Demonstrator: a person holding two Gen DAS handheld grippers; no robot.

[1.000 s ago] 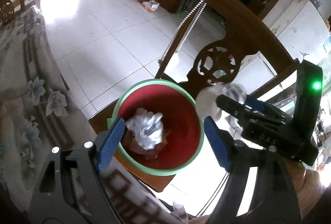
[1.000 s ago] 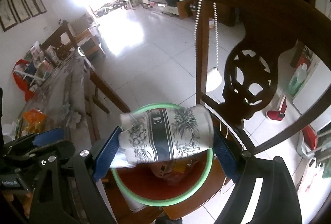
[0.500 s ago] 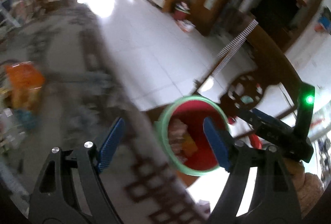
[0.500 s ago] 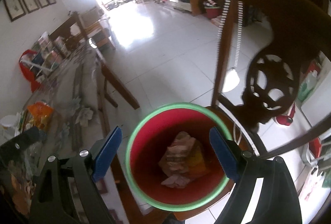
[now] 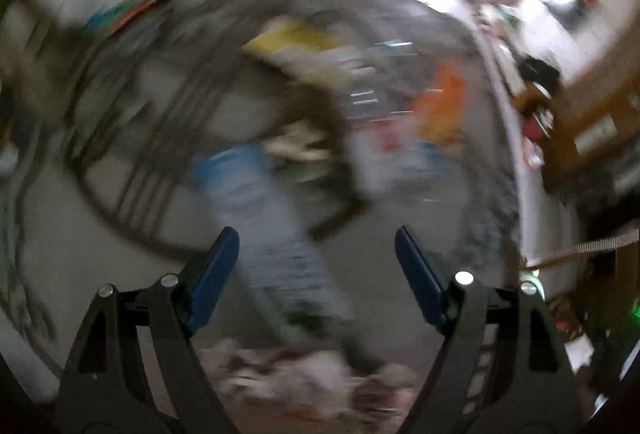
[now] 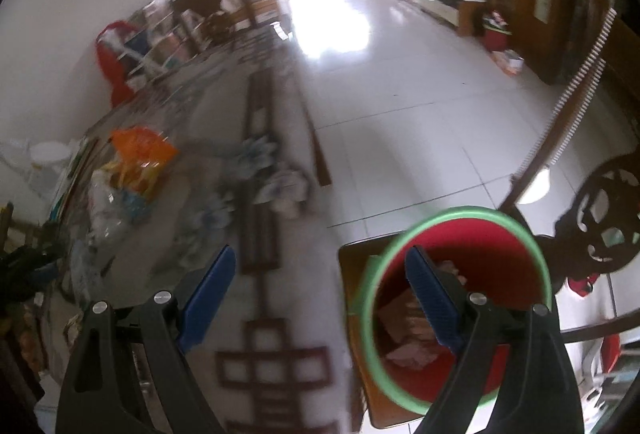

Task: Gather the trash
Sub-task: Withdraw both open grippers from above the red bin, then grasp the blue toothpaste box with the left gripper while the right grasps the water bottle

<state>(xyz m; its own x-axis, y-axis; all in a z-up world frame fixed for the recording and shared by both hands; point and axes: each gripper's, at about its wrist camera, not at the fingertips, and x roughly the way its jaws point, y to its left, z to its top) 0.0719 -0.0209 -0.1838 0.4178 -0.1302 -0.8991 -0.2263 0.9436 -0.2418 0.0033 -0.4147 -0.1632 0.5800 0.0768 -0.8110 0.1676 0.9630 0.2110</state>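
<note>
A red bin with a green rim (image 6: pixel 536 250) stands on a wooden chair seat beside the table and holds crumpled trash (image 6: pixel 408 334). My right gripper (image 6: pixel 322 298) is open and empty, over the table edge just left of the bin. My left gripper (image 5: pixel 316 276) is open and empty over the table. The left wrist view is heavily blurred: a bluish-white object (image 5: pixel 264 230) lies just ahead of the fingers and pale crumpled trash (image 5: pixel 304 382) sits below them. An orange bag (image 6: pixel 140 157) and clear plastic wrappers (image 6: pixel 108 201) lie on the table at left.
The patterned tablecloth (image 6: pixel 260 318) covers a long table. A carved wooden chair back (image 6: pixel 600 230) rises right of the bin. A white tiled floor (image 6: pixel 400 93) stretches beyond. Shelves and a red bag (image 6: pixel 112 69) stand along the far left wall.
The right gripper let the printed paper cup go and swung left from above the bin toward the table. The left gripper swung quickly from the bin to the table's clutter.
</note>
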